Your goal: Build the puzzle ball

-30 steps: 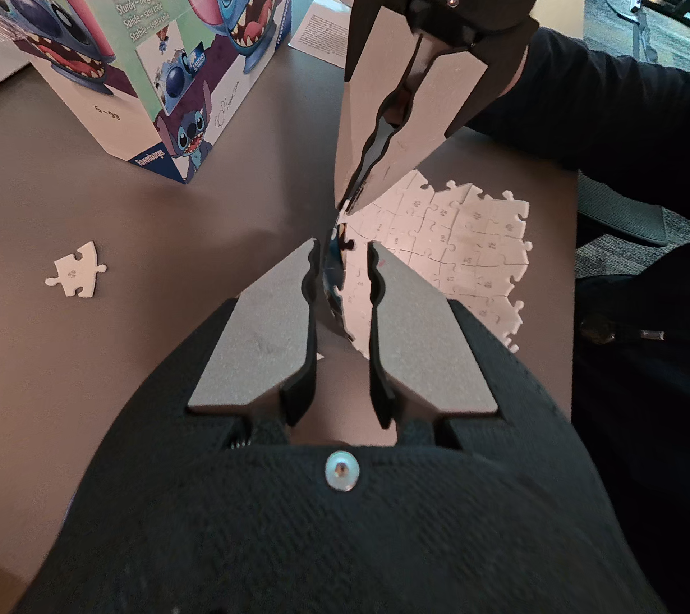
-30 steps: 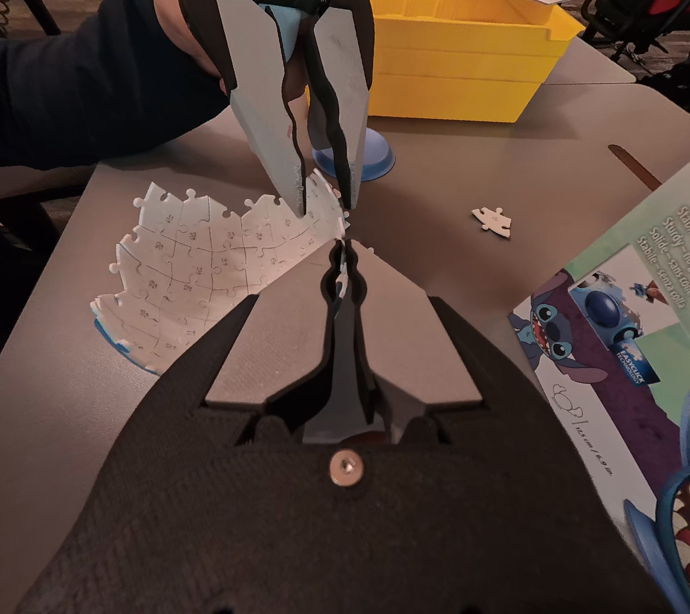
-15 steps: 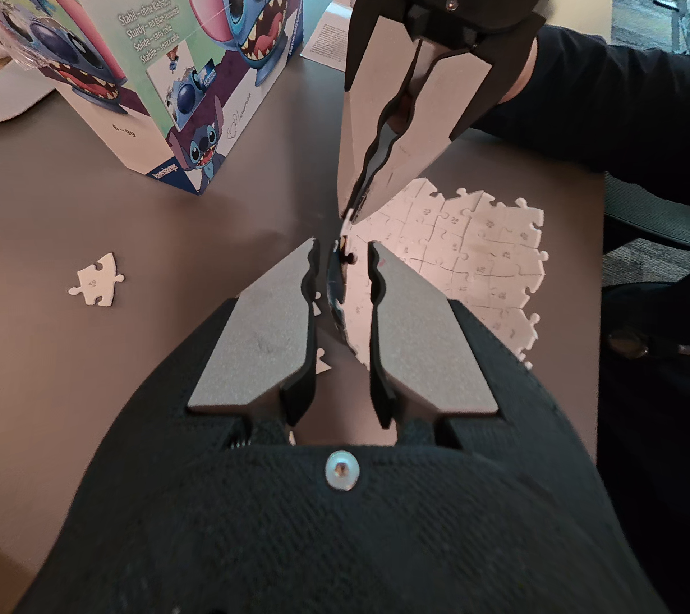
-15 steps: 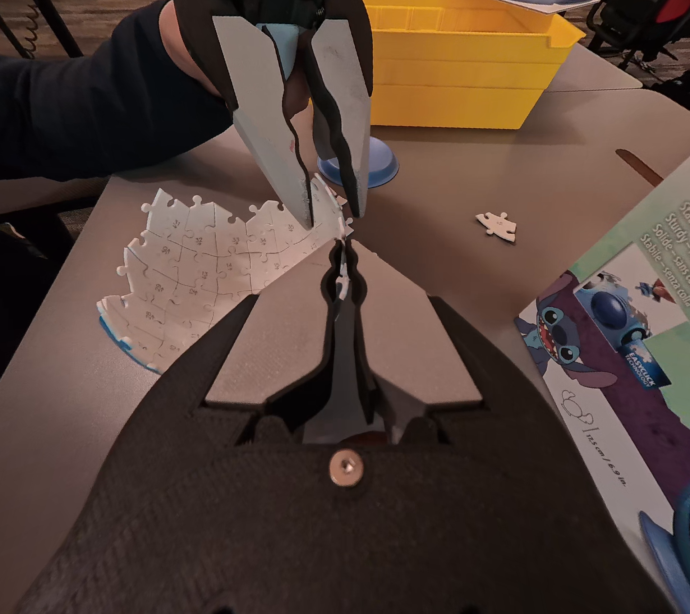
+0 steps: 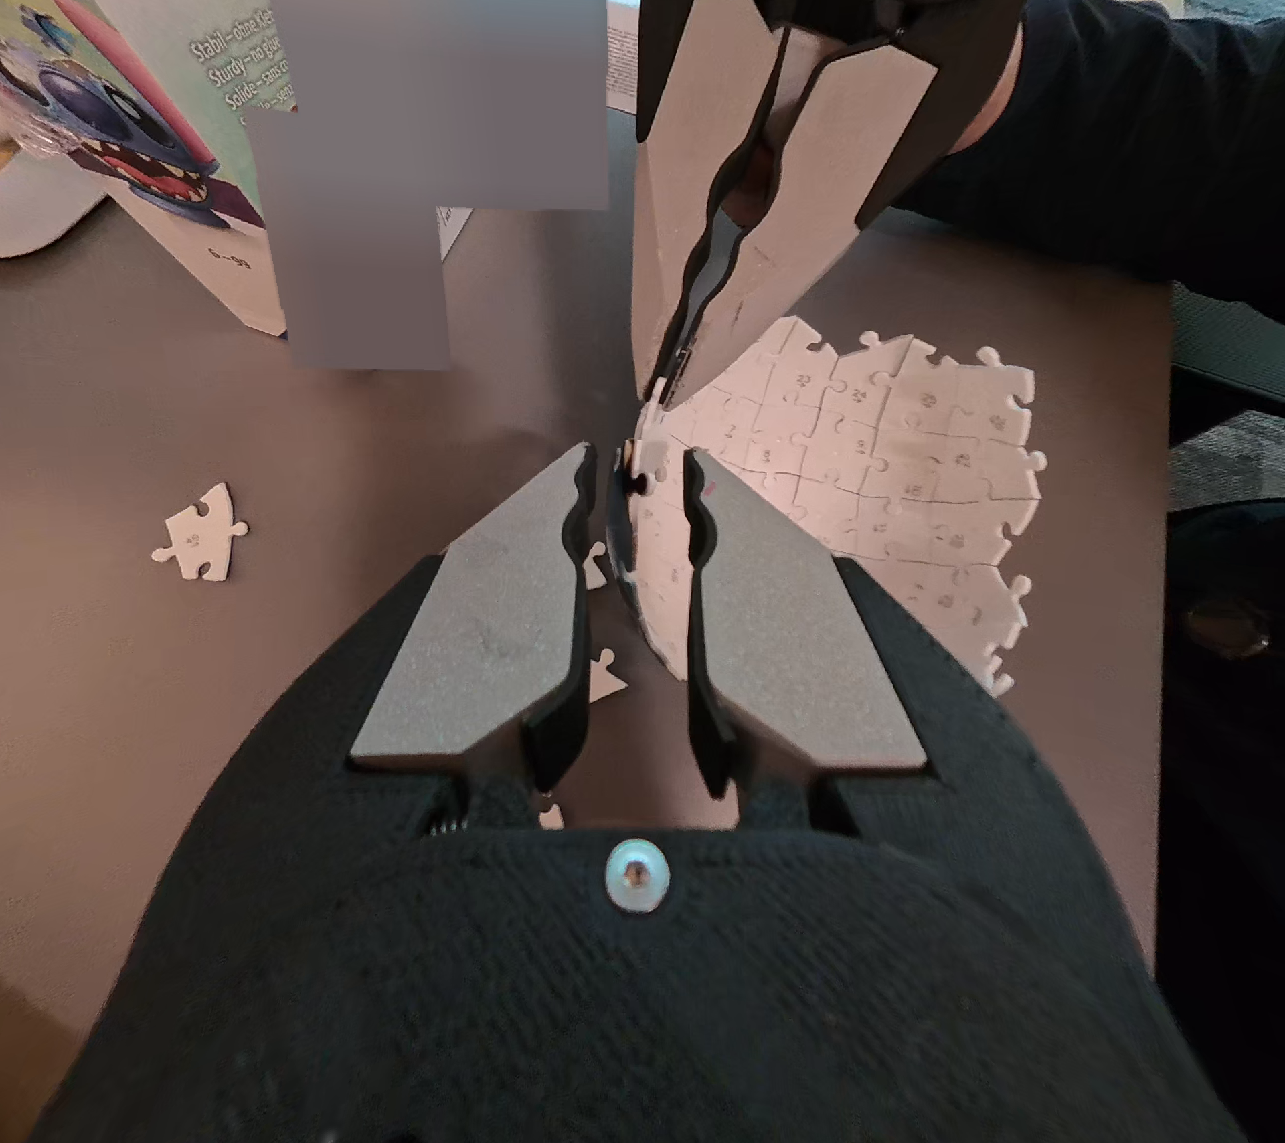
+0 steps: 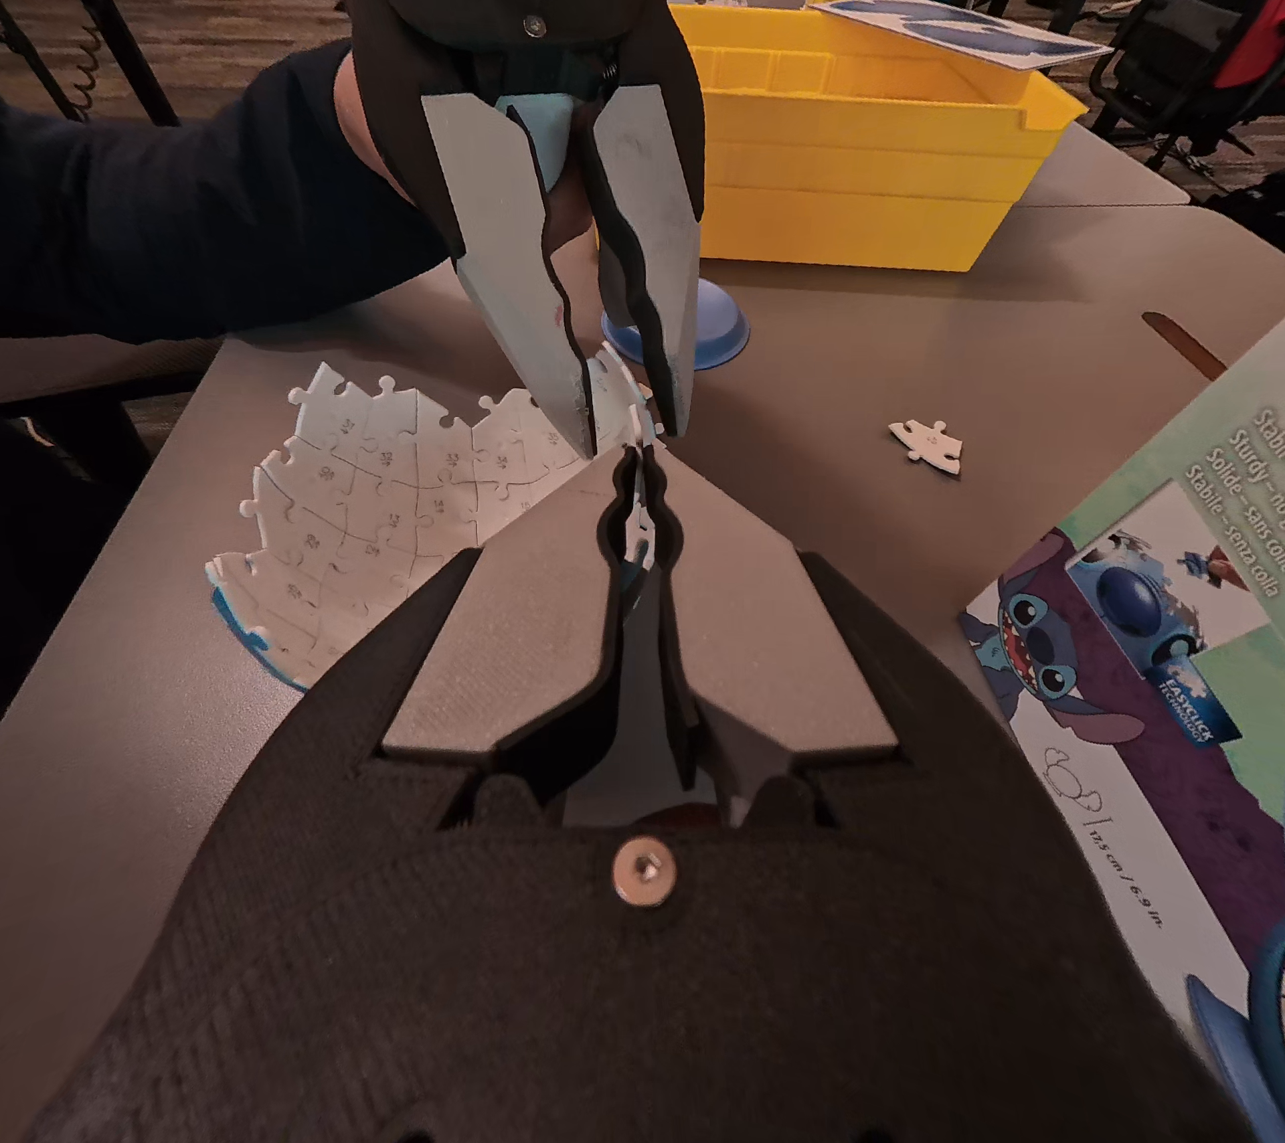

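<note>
The half-built puzzle ball is a white bowl of joined pieces [image 5: 904,484] lying on the grey table, also in the right wrist view [image 6: 375,518]. My left gripper [image 5: 640,463] is open, with one finger on each side of the bowl's raised rim. It comes down from above in the right wrist view [image 6: 629,439]. My right gripper [image 6: 638,463] is shut on a white puzzle piece [image 6: 636,536] at that same rim, tip to tip with the left one. It comes down from above in the left wrist view [image 5: 657,397].
One loose piece [image 5: 198,532] lies on the table, also in the right wrist view [image 6: 928,445]. More pieces [image 5: 605,678] lie under my left gripper. The puzzle box [image 5: 139,67] stands nearby [image 6: 1147,623]. A yellow bin [image 6: 869,171] and a blue dish [image 6: 716,331] sit behind. Less than 4 cm separates the two grippers' tips.
Both views have shifted a little while the grippers stay at the bowl's rim. The right gripper stays shut on its piece and the left jaws stay apart.
</note>
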`<state>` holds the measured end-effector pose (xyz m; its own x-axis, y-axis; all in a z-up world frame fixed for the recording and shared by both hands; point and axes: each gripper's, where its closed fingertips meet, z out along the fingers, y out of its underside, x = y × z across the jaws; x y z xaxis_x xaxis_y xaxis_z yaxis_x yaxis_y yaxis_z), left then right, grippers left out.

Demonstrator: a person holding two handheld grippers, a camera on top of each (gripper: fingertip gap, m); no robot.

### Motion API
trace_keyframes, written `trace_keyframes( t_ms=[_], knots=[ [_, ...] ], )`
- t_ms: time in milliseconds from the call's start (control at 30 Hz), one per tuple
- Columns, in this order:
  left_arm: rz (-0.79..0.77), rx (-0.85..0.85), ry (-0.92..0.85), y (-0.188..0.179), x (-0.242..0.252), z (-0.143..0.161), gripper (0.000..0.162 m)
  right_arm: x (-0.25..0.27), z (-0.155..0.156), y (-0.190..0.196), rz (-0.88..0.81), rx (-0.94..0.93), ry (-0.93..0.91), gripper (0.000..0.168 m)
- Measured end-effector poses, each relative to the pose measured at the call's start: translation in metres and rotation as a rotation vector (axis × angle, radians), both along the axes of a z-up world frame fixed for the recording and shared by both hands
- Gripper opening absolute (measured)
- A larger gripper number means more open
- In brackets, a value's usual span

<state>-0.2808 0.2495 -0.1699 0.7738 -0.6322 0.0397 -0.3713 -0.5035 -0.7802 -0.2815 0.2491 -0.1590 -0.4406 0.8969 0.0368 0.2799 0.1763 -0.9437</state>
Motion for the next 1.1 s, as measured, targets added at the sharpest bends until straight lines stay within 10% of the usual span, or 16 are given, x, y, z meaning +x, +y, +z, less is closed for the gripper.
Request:
trace_keyframes(
  t_ms=[1100],
  knots=[
    [-0.042,0.132,-0.062,-0.004,0.007,0.031,0.000,0.005,0.022,-0.005,0.018,0.015,0.090,0.000]
  ],
)
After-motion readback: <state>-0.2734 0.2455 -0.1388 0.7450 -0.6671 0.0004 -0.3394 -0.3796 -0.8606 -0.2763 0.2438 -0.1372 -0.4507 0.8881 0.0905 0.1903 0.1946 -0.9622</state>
